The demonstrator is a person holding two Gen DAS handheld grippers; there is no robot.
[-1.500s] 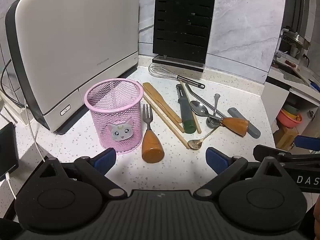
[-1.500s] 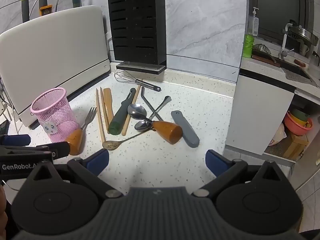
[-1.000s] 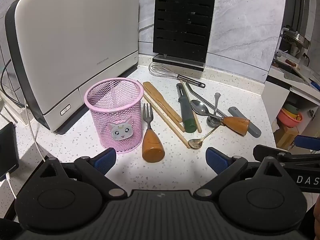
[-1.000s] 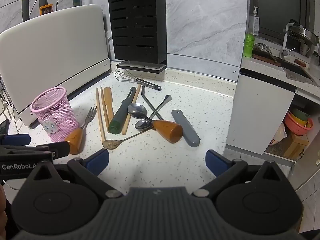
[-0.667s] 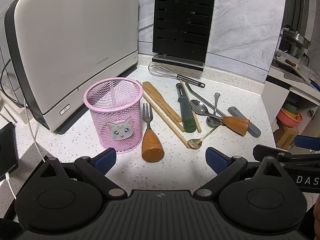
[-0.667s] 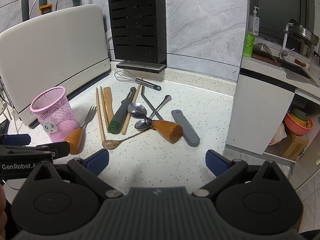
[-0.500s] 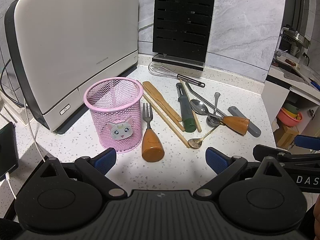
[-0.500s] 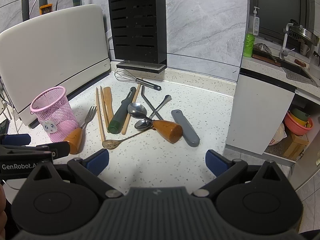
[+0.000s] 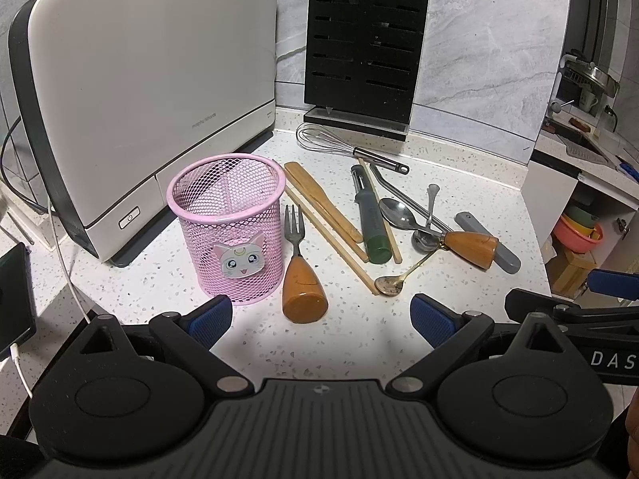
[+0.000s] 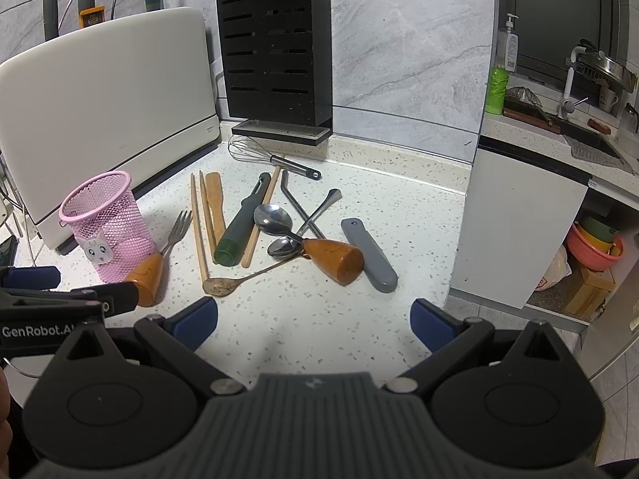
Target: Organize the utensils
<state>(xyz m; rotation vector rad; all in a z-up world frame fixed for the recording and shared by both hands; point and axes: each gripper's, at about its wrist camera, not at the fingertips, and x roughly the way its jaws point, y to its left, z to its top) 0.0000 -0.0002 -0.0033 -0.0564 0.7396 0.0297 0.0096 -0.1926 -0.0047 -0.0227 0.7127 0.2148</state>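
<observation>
The pink mesh cup (image 9: pixel 225 227) stands upright on the white counter (image 9: pixel 359 319), just in front of the big white machine (image 9: pixel 151 80). A fork (image 9: pixel 297 263) with a fat wooden handle lies right beside the cup. Past the fork lie chopsticks (image 9: pixel 327 235), a green peeler (image 9: pixel 369 215), spoons (image 9: pixel 399 213), a whisk (image 9: pixel 343 147) and a gray handle (image 9: pixel 489 241). The left gripper (image 9: pixel 321 315) is wide open and holds nothing. The right gripper (image 10: pixel 315 319) is wide open too, near the pile.

A pink mesh cup (image 9: pixel 231 228) stands upright and empty. Just right of it lies a wooden-handled fork (image 9: pixel 298 268); farther right, chopsticks (image 9: pixel 331 235), spoons (image 9: pixel 397 212) and a whisk (image 9: pixel 347 147) lie scattered.
</observation>
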